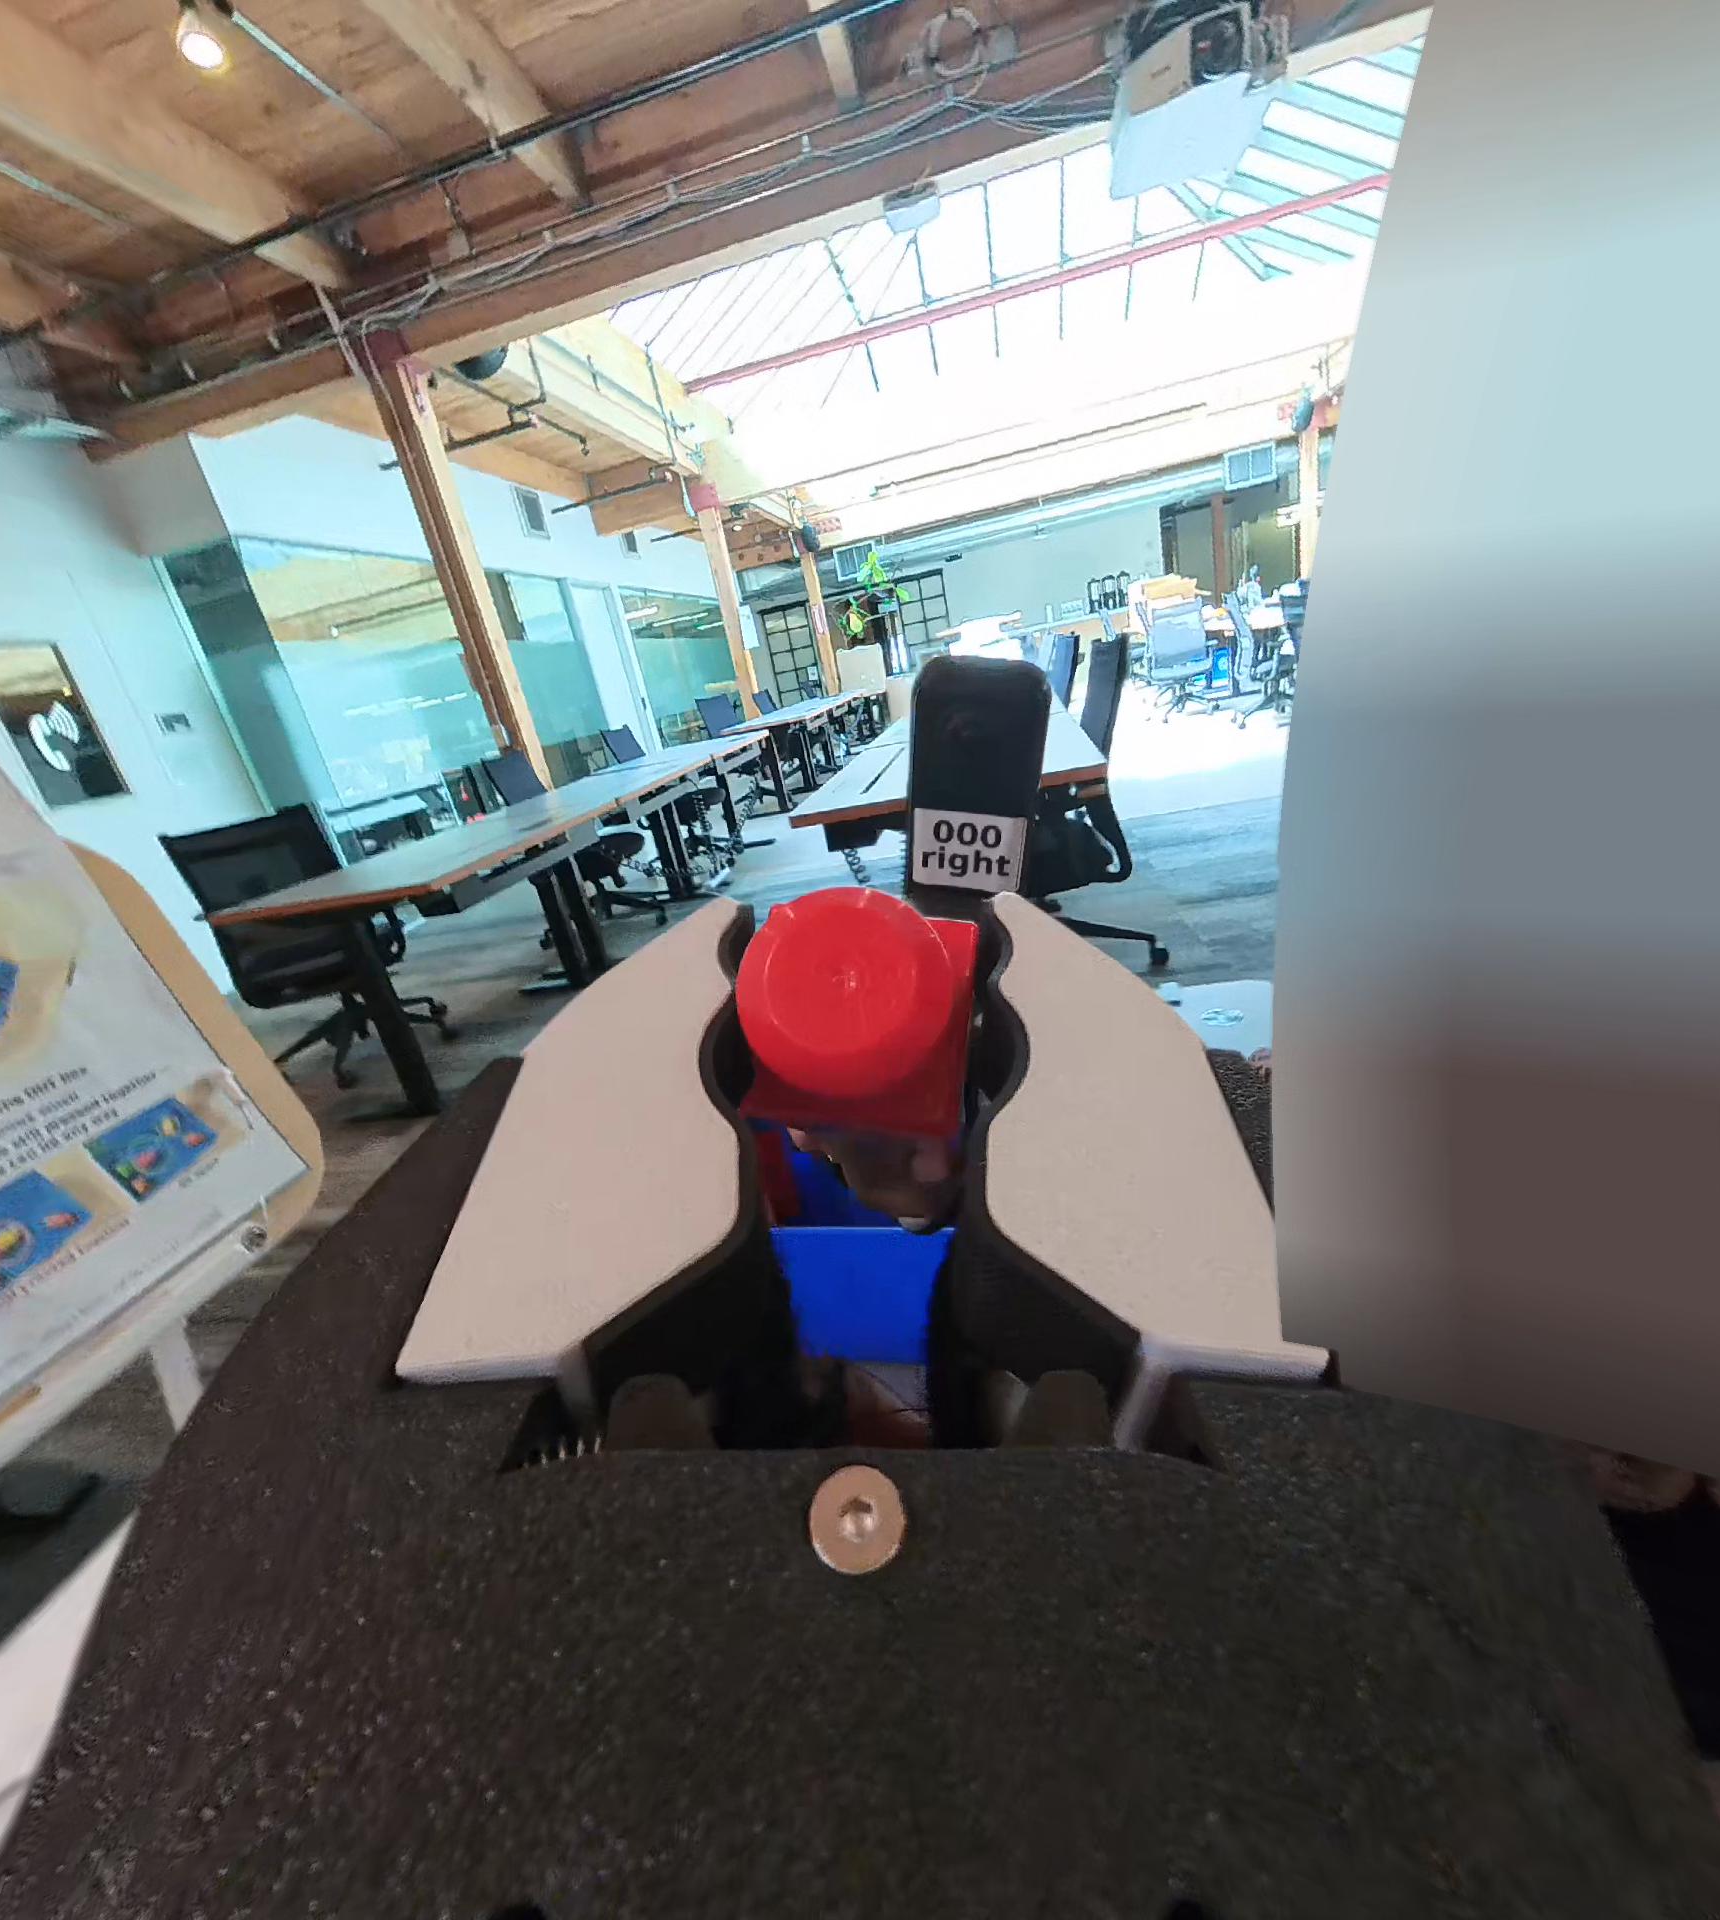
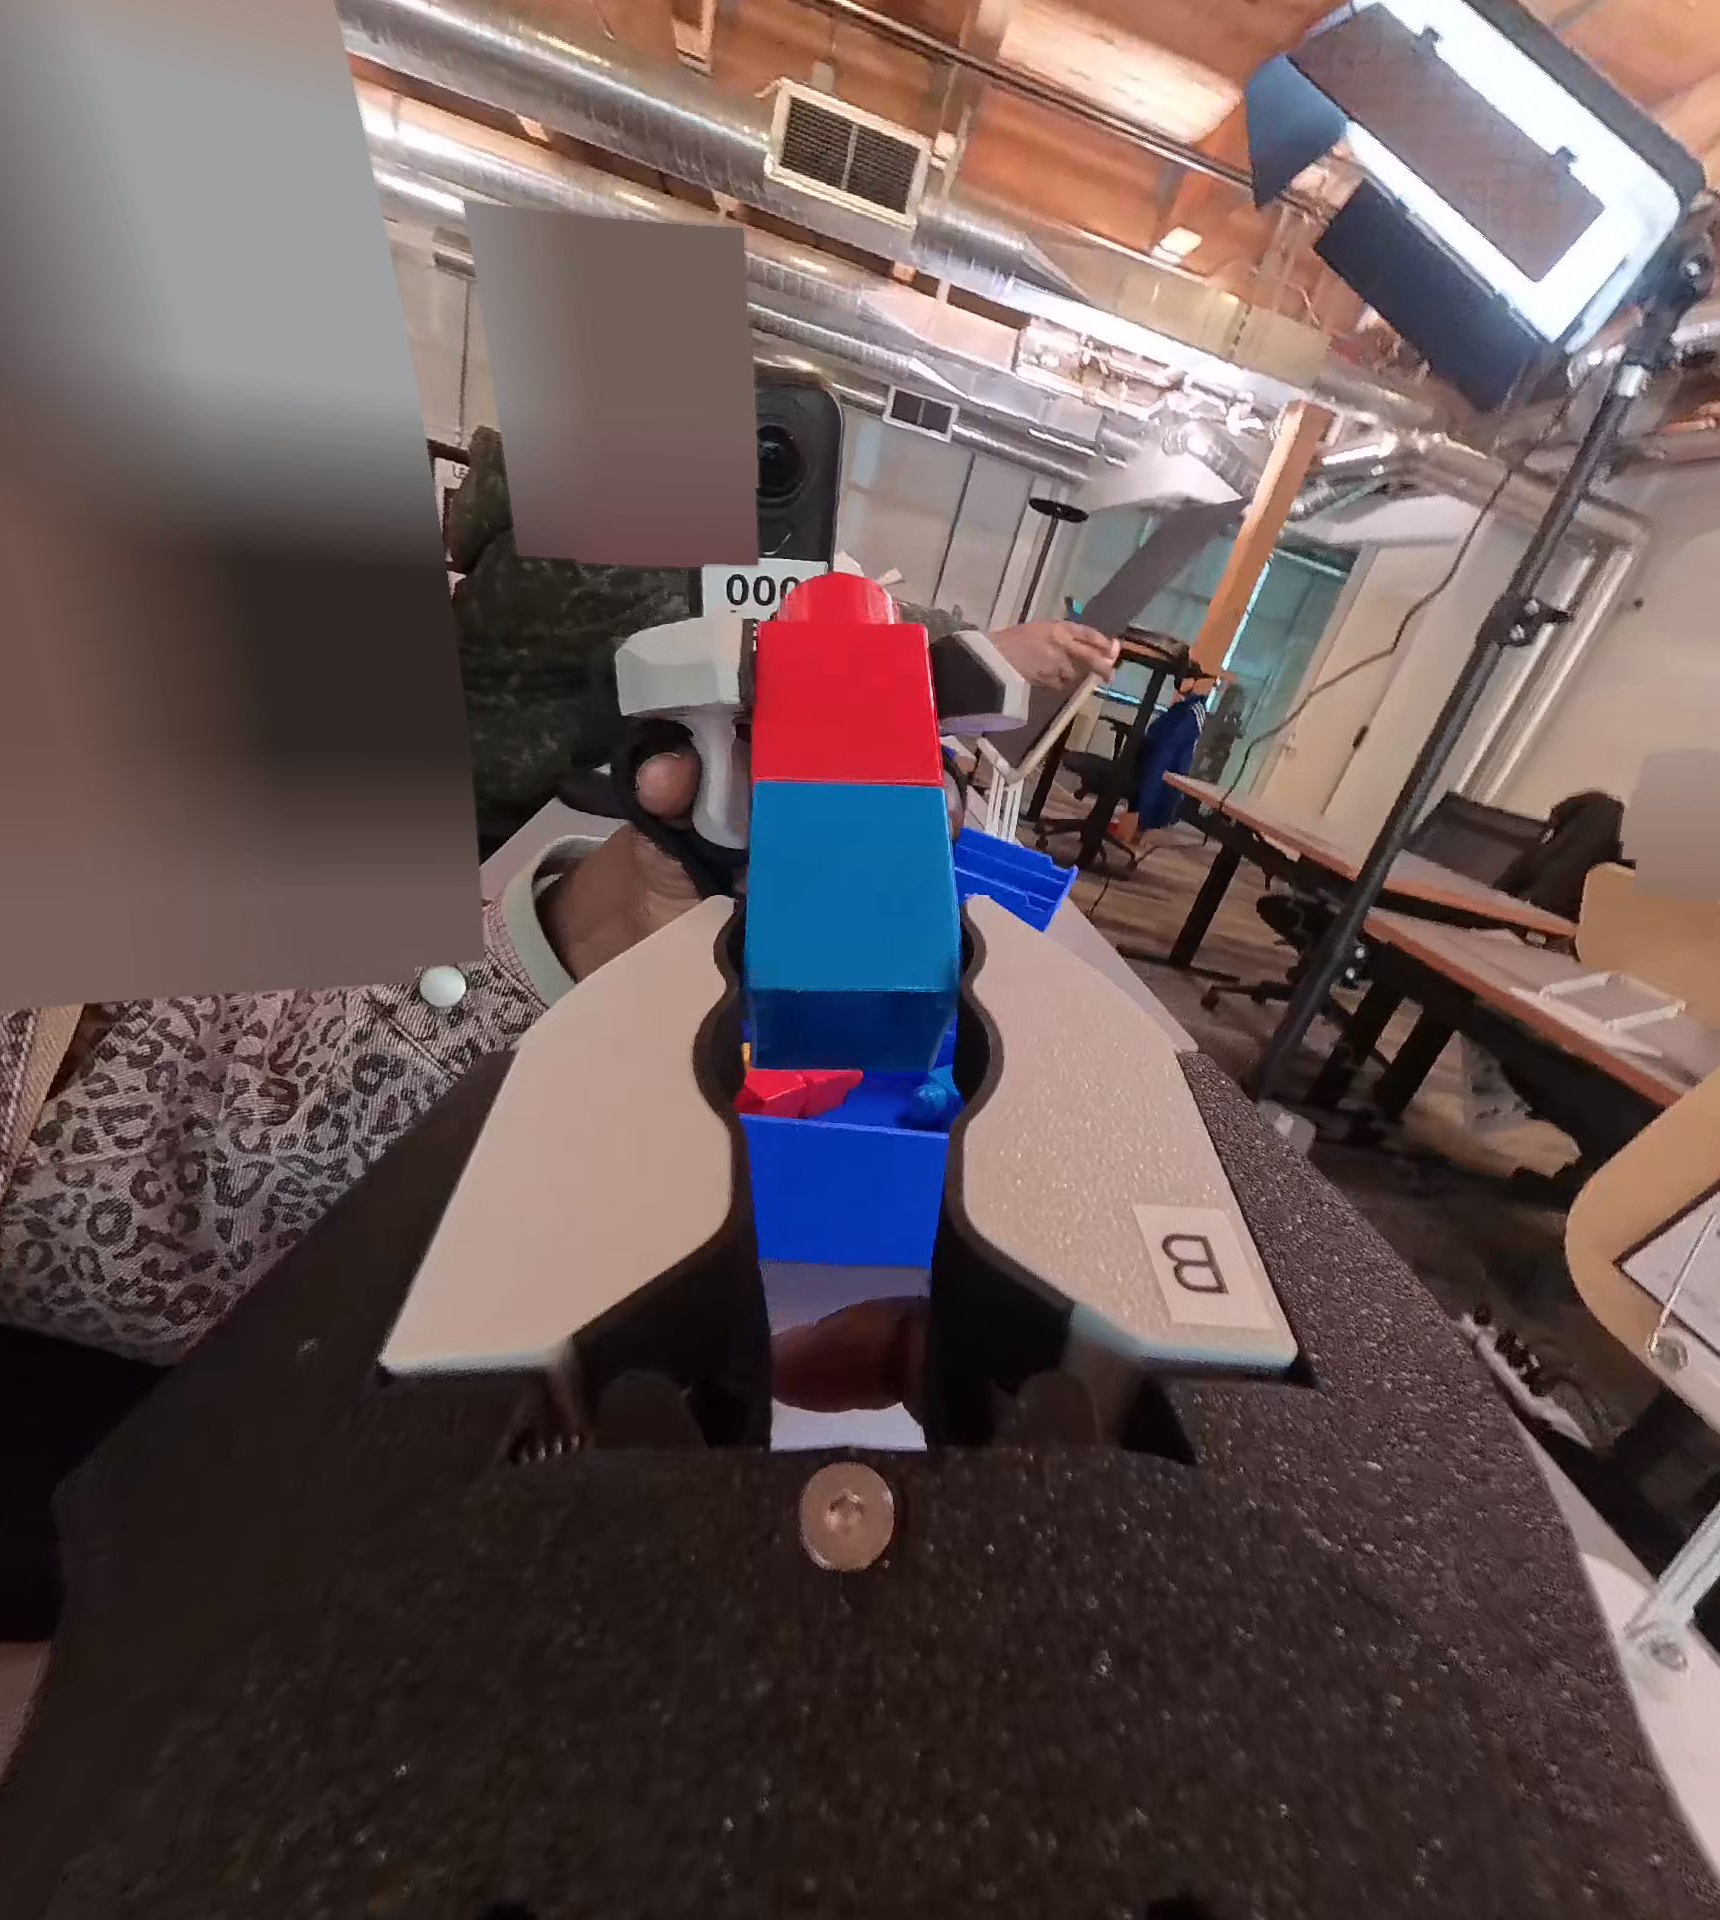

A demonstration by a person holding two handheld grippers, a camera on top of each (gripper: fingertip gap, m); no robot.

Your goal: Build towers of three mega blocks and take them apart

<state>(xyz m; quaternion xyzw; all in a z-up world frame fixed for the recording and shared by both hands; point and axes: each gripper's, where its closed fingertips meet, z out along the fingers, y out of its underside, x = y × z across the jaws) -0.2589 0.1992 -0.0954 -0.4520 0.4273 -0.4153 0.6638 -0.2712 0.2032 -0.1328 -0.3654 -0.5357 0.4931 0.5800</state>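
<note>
Red block point(image 2: 843, 698) sitting stacked on teal block point(image 2: 848, 906), pair held up in air above blue bin point(image 2: 840, 1184). Right gripper point(image 2: 848, 997) pinching teal block at lower end, fingers pressing its sides. Left gripper point(image 1: 856, 1023) clamping red block from opposite side, stud facing its camera. Loose red pieces point(image 2: 796, 1091) lying in bin below teal block. Instruction board point(image 1: 45, 1091) standing left of stack. Office desks point(image 1: 482, 862) well beyond.

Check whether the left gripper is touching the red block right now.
Touching. The right wrist view shows the left gripper closed on the red block from both sides, atop the blue block.
</note>
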